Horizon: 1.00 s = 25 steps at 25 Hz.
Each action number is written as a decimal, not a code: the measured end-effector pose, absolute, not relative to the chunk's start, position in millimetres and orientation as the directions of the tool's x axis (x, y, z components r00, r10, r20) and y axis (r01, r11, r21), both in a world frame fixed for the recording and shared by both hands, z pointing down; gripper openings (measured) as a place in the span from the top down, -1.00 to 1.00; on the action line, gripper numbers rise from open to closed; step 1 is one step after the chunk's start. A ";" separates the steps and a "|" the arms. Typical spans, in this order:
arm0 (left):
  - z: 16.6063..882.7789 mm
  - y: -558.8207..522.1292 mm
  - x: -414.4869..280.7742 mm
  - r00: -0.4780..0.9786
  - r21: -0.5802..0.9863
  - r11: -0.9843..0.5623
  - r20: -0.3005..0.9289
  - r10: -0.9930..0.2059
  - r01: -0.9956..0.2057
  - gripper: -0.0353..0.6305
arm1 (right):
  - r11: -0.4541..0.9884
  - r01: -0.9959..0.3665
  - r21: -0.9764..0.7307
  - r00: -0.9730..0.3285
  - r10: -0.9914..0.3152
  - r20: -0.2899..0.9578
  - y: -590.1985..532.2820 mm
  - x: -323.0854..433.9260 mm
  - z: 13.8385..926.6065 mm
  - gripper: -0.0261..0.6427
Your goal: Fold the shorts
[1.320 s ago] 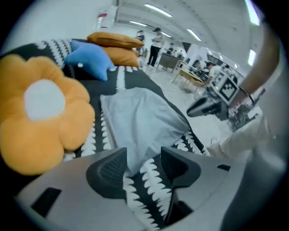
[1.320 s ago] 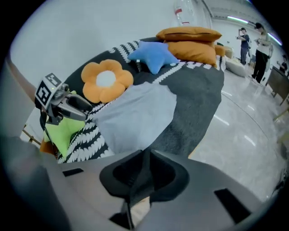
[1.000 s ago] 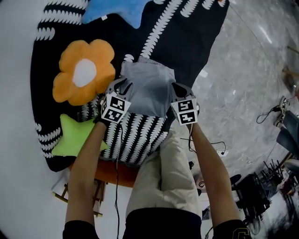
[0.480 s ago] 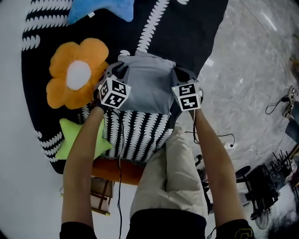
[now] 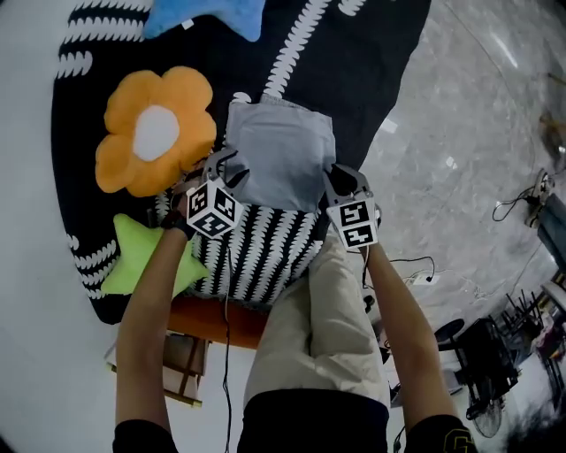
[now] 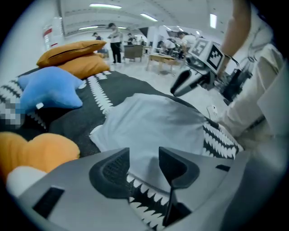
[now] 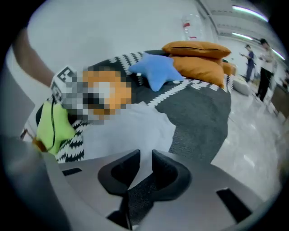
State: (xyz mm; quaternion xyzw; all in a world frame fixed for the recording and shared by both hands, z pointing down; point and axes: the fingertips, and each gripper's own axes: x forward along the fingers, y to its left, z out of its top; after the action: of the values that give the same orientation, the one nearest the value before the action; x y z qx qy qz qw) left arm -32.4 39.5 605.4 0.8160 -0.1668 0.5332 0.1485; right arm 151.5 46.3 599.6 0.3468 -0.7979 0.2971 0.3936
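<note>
The grey shorts (image 5: 281, 155) lie folded into a compact rectangle on the black rug (image 5: 371, 53). My left gripper (image 5: 223, 168) hovers at their near left corner. Its jaws have just been opening and stand apart with nothing between them. In the left gripper view the shorts (image 6: 153, 126) lie just beyond the left gripper (image 6: 144, 164). My right gripper (image 5: 340, 181) is at the near right corner. Its jaws have also just been opening, to a narrow empty gap. In the right gripper view the shorts (image 7: 131, 128) lie ahead of the right gripper (image 7: 145, 167).
An orange flower cushion (image 5: 155, 133) and a green star cushion (image 5: 141, 257) lie left of the shorts, and a blue star cushion (image 5: 208, 13) lies beyond them. Marble floor (image 5: 469, 133) with cables borders the rug on the right. A wooden stool (image 5: 217, 323) stands by my legs.
Both grippers went forward along the shorts' sides, then drew back toward me to the near edge. Their jaws have come apart and off the cloth.
</note>
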 end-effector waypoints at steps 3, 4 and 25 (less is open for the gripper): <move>611.8 53.3 -38.7 0.317 -0.016 -0.982 0.945 -0.076 -0.188 0.25 | 0.851 -0.525 -0.026 -0.448 -0.250 0.858 62.3 117.0 602.1 0.58; 612.7 54.2 -37.6 0.305 -0.029 -0.991 0.950 -0.067 -0.128 0.26 | 0.900 -0.436 0.009 -0.442 -0.223 0.869 64.8 107.7 603.6 0.57; 667.4 51.1 -27.4 0.185 0.122 -0.992 0.974 0.128 0.044 0.52 | 0.992 -0.115 -0.047 -0.246 0.018 0.969 63.3 96.8 672.2 0.51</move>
State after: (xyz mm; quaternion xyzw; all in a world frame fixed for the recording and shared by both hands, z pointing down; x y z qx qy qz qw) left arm -27.4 51.1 667.4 0.7690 0.0560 0.6359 0.0331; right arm 96.8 63.3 672.2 0.0309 -0.7874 0.0540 0.6133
